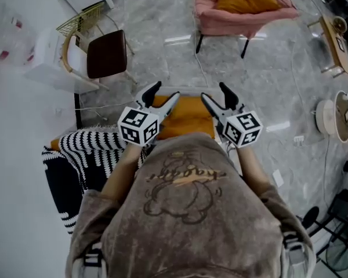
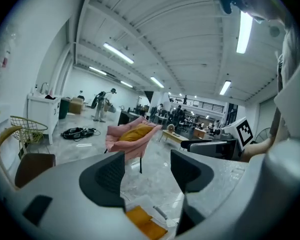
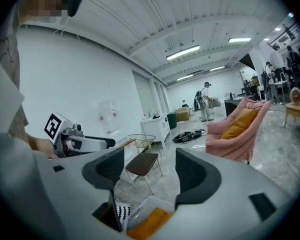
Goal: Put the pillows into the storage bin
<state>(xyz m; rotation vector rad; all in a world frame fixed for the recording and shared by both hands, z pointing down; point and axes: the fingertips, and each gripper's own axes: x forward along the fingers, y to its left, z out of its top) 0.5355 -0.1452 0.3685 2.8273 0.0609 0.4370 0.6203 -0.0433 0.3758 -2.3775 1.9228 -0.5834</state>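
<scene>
- Orange fabric pillow [image 1: 185, 116] lies in the pale storage bin [image 3: 146, 204], just below the left gripper [image 1: 165, 91] and right gripper [image 1: 213, 91].
- Both jaws stand wide apart, holding nothing.

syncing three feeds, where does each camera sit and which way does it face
Head view: on the person's head, looking steeply down at their sweatshirt, left gripper, right gripper, and an orange pillow.
Left gripper view: on the left gripper, facing across the room at a pink armchair; own fingers apart, empty.
Right gripper view: on the right gripper, facing a brown chair; fingers apart, empty.
Shared: all three show the armchair.
</scene>
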